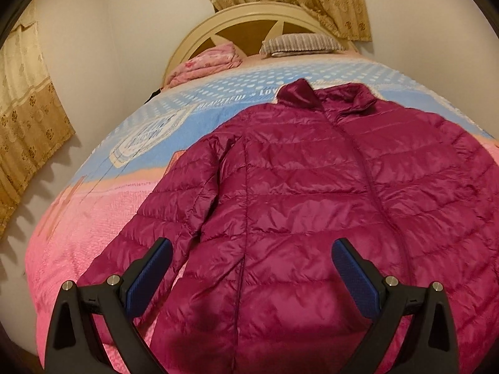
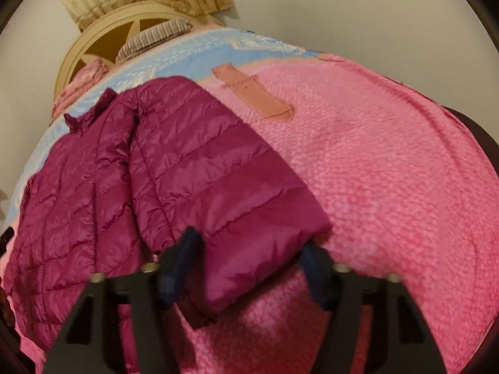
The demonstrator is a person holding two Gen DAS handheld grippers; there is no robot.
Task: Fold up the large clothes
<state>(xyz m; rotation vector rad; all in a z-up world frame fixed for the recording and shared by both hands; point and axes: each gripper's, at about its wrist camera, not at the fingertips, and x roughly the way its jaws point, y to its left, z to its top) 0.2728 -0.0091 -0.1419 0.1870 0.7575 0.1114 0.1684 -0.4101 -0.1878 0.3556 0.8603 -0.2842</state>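
A magenta quilted puffer jacket (image 1: pixel 312 187) lies flat on the bed, front up, collar toward the headboard. My left gripper (image 1: pixel 252 243) hovers open and wide over the jacket's lower body, beside the left sleeve (image 1: pixel 174 205), with nothing pinched between its blue pads (image 1: pixel 146 277). In the right wrist view the jacket (image 2: pixel 93 193) lies to the left, and its right sleeve (image 2: pixel 224 187) runs down toward me. My right gripper (image 2: pixel 249 241) straddles that sleeve's cuff, one finger at each edge. The cuff still looks flat and unsqueezed, though the view is blurred.
A pink and blue bedspread (image 2: pixel 389 171) covers the bed, with much bare pink to the right of the jacket. A striped pillow (image 1: pixel 302 43) and a folded pink blanket (image 1: pixel 205 62) lie by the cream headboard (image 1: pixel 218 18). Curtains (image 1: pixel 28 118) hang on the left wall.
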